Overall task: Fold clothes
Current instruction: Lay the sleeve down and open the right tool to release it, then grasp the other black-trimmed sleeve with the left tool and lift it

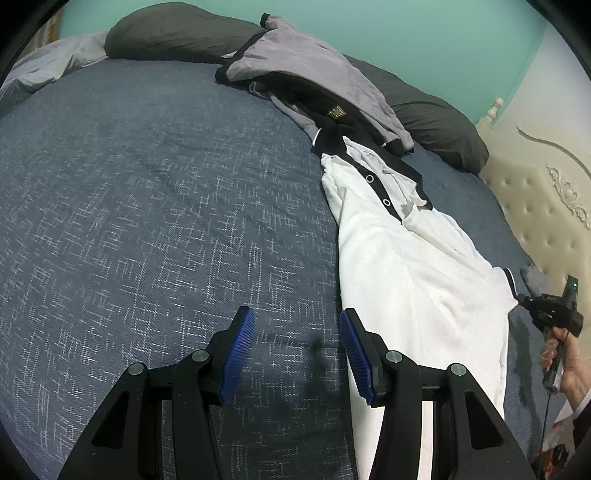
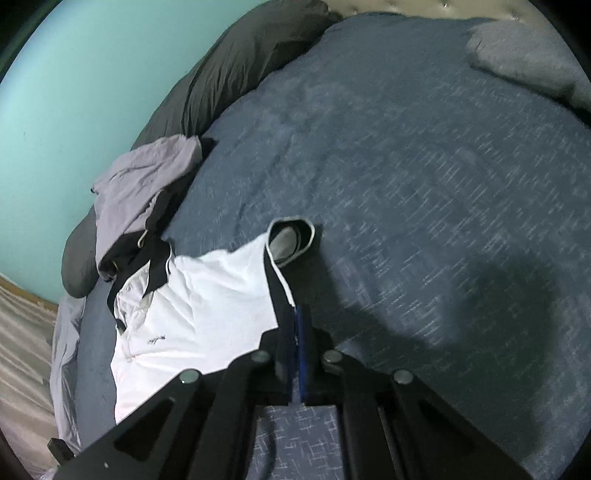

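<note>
A white polo shirt (image 1: 406, 266) with black collar and placket lies stretched on the blue bedspread (image 1: 147, 221). My left gripper (image 1: 297, 332) is open and empty, low over the bedspread, its right finger at the shirt's left edge. My right gripper (image 2: 295, 332) is shut on the shirt's black-trimmed sleeve cuff (image 2: 284, 266) and holds it lifted; the white shirt body (image 2: 195, 306) hangs to its left. The right gripper also shows in the left wrist view (image 1: 550, 314), at the shirt's right side.
A grey and black garment pile (image 1: 314, 81) lies beyond the shirt's collar; it also shows in the right wrist view (image 2: 144, 192). Dark pillows (image 1: 173, 33) line the teal wall. A cream tufted headboard (image 1: 546, 206) stands at the right.
</note>
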### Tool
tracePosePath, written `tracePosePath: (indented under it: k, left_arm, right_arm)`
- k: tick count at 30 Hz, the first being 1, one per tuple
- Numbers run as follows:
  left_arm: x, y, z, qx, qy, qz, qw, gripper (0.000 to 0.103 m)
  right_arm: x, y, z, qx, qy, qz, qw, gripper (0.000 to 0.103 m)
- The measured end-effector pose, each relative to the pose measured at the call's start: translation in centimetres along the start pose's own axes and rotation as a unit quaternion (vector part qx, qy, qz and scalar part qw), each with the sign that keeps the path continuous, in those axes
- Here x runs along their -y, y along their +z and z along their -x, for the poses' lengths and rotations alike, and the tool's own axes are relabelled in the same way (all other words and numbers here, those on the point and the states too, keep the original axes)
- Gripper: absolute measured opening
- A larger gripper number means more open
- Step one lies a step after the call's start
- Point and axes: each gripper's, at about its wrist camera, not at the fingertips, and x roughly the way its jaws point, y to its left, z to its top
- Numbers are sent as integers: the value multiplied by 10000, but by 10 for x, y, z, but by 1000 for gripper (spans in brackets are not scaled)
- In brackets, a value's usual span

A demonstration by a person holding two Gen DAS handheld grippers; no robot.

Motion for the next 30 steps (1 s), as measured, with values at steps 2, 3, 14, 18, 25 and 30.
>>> tracePosePath:
  k: [2,3,14,18,25,30]
  left_arm:
    - [0,0,-1,-15,-18,3,10000,53]
    - [0,-1,-1,-26,-29,5,10000,53]
    - [-1,-1,-3,-122,103,-123,9998,53]
    - [5,-3,-6,-171,311,-371,9987,53]
    - [26,-6,-22,-264,572,-790,9949,53]
    - [35,-9,-33,-381,900,-1083,9893,53]
  right_arm:
    - [-1,-5,-2,-16,38,-82,10000,3]
    - [-3,-9,-1,4,8,-115,9999,4]
    - [-39,-77,23,310,744,-106,9967,14]
    - [-62,-101,18,167,1124,170,9934,14]
    - [-75,-110,14,76,1613,330,9863,15]
    - [-70,-107,8,87,1665,349,9854,16]
